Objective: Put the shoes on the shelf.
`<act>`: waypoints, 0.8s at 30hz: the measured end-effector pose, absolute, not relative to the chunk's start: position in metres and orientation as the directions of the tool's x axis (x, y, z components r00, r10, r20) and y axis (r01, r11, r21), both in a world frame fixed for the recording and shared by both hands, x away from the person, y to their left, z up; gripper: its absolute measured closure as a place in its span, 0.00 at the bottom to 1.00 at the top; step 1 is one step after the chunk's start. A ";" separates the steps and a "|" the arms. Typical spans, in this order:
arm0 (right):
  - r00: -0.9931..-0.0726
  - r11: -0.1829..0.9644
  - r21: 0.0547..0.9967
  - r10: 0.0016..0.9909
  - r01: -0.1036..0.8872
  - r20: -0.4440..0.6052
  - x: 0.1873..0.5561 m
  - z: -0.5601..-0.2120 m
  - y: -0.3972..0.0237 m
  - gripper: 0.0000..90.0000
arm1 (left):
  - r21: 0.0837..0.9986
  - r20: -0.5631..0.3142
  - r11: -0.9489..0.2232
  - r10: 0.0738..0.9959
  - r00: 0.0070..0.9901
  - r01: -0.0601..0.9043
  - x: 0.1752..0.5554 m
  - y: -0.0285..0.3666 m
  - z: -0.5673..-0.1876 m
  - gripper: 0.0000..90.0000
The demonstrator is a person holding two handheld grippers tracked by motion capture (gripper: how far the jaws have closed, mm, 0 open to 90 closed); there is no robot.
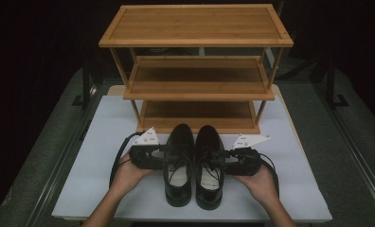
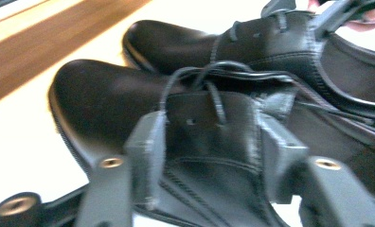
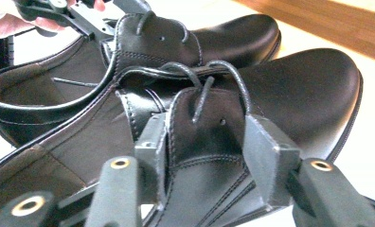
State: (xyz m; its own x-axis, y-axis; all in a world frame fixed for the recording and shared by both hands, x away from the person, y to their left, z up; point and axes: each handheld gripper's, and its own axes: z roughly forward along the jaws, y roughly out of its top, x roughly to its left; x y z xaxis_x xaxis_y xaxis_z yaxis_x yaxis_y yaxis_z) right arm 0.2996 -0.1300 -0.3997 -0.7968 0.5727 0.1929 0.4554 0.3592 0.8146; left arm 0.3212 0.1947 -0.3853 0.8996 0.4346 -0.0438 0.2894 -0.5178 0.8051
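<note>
Black shoes [image 1: 193, 163], two; tongs [image 1: 165, 157], two, seemingly clamping each.

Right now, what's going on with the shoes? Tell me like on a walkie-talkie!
Left gripper clamped on left shoe. Right gripper clamped on right shoe. Shoes side by side, toes toward wooden rack. Path clear.

In the high view we see a dim scene: the surroundings beyond the wooden rack [image 1: 195, 71] sink into near black, and light from above catches its top shelf and the pale worktop [image 1: 100, 170] below it. In both gripper views we find the worktop beside the black shoes [image 2: 143, 104] blown out to a warm white glare. The near hand-held gripper [image 3: 209, 156] is soft with blur.
</note>
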 end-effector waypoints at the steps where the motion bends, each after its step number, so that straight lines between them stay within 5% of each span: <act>1: -0.798 0.359 0.816 0.572 0.454 0.192 0.299 -0.400 -0.130 0.63 | 0.806 -0.040 -0.519 0.433 0.901 0.285 0.320 0.194 -0.385 0.61; 9: -0.798 0.363 0.821 0.577 0.441 0.174 0.297 -0.397 -0.135 0.79 | 0.800 -0.003 -0.539 0.436 0.900 0.264 0.317 0.200 -0.379 0.78; 24: -0.757 0.330 0.840 0.639 0.430 0.136 0.297 -0.393 -0.152 0.95 | 0.796 0.059 -0.547 0.495 0.867 0.258 0.315 0.213 -0.373 0.96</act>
State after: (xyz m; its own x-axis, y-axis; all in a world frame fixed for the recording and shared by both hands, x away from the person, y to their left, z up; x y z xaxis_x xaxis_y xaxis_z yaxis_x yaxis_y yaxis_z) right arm 0.2973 -0.1517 -0.3934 -0.7570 0.6391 0.1361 0.4298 0.3303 0.8404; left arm 0.3150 0.2129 -0.3729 0.8667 0.4953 0.0590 0.2583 -0.5469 0.7963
